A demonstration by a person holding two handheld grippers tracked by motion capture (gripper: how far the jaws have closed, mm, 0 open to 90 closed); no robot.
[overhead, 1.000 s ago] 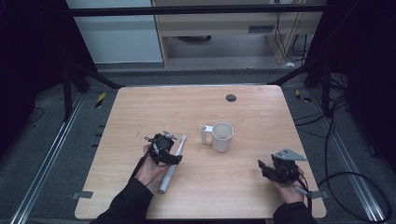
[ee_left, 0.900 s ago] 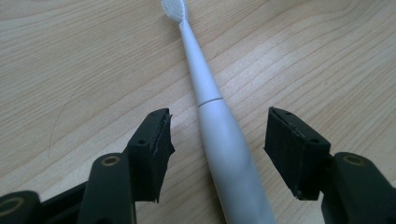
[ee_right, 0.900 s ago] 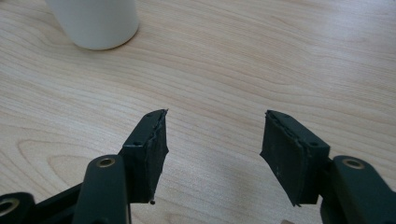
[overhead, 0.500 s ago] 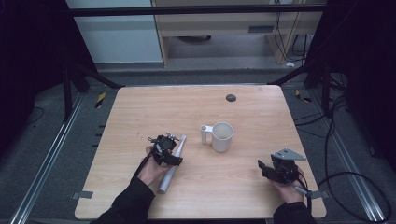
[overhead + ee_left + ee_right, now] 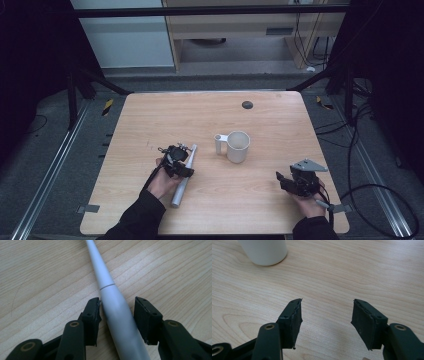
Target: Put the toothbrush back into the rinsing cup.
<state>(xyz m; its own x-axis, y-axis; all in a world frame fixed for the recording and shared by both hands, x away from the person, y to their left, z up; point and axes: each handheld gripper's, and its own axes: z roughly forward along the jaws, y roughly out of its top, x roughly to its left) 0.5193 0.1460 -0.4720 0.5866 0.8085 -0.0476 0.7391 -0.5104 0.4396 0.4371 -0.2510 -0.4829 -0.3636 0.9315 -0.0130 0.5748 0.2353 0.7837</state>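
Left gripper (image 5: 117, 312) is straddling the grey tapered rod (image 5: 184, 176), which lies flat on the table (image 5: 150, 115) at about 7 o'clock from the white mug (image 5: 237, 146). Its jaws have just been closing with the rod between them; one pad looks to be touching the thick end, the other has a gap, so no clamp yet. To do it well: centre the rod between the pads before squeezing, bite below the seam ring on the thick section, and keep the jaws square to the axis, or the taper will likely squirt out. Right gripper (image 5: 325, 320) idles at 4 o'clock from the mug, jaws apart, nothing between them. Mug sits near the rod's thin tip; watch it on the lift. Small dark disc (image 5: 247, 104) at 12 o'clock, well clear.
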